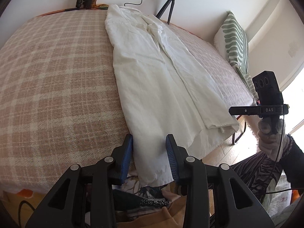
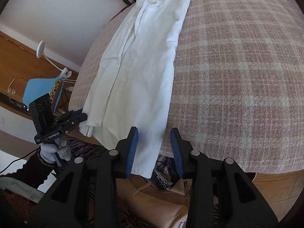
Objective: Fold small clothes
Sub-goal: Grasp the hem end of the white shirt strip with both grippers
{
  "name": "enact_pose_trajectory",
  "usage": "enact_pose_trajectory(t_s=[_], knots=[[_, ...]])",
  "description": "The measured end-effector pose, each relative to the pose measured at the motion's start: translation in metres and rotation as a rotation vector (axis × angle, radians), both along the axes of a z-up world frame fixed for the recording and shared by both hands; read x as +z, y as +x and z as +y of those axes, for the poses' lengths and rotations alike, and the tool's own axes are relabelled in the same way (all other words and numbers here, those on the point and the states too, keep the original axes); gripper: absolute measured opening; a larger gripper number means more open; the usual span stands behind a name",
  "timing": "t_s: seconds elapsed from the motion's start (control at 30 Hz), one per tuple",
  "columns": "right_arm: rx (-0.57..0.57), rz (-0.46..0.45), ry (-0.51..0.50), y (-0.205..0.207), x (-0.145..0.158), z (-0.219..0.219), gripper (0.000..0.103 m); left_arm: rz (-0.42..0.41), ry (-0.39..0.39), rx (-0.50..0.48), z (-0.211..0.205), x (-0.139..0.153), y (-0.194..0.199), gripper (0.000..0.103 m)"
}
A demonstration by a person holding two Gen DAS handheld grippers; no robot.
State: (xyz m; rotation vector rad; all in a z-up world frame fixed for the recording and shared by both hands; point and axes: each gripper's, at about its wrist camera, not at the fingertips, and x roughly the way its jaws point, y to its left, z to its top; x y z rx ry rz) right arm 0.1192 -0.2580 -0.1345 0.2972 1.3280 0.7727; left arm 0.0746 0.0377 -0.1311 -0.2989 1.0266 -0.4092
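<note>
A long white garment (image 1: 157, 79) lies folded lengthwise on the pink plaid cover (image 1: 57, 76), and its near hem hangs over the front edge. My left gripper (image 1: 150, 138) hovers at that hem with its blue pads apart; the cloth shows in the gap, unpinched. Off the cover's right corner, a gloved hand holds my right gripper (image 1: 230, 111). In the right wrist view the same garment (image 2: 140, 66) runs away from my right gripper (image 2: 154, 131), whose jaws also stand apart over the hanging hem. My left gripper (image 2: 84, 116) sits by the garment's left corner.
A green-striped pillow (image 1: 235, 43) leans at the far right of the cover. A ring light on a tripod (image 1: 169, 5) stands behind it. More clothes are piled (image 2: 161, 195) below the front edge. A blue object (image 2: 38, 89) hangs at the left.
</note>
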Motion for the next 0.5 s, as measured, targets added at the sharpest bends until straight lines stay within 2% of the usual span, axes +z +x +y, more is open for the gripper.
enact_pose_trajectory(t_s=[0.1,0.23,0.37,0.5], knots=[[0.026,0.035,0.031,-0.008,-0.002,0.002,0.037,0.065,-0.085,0.028,0.012,-0.002,-0.007,0.033],[0.039,0.058,0.037,-0.009,-0.004,0.004,0.037,0.097,-0.131,0.041,0.017,-0.003,-0.008,0.035],[0.023,0.094,0.061,-0.009,-0.006,0.000,0.037,0.115,-0.129,0.042,0.016,-0.002,-0.008,0.035],[0.026,0.107,0.077,-0.010,-0.008,0.003,0.038,0.158,-0.205,0.038,0.013,-0.010,-0.006,0.032]])
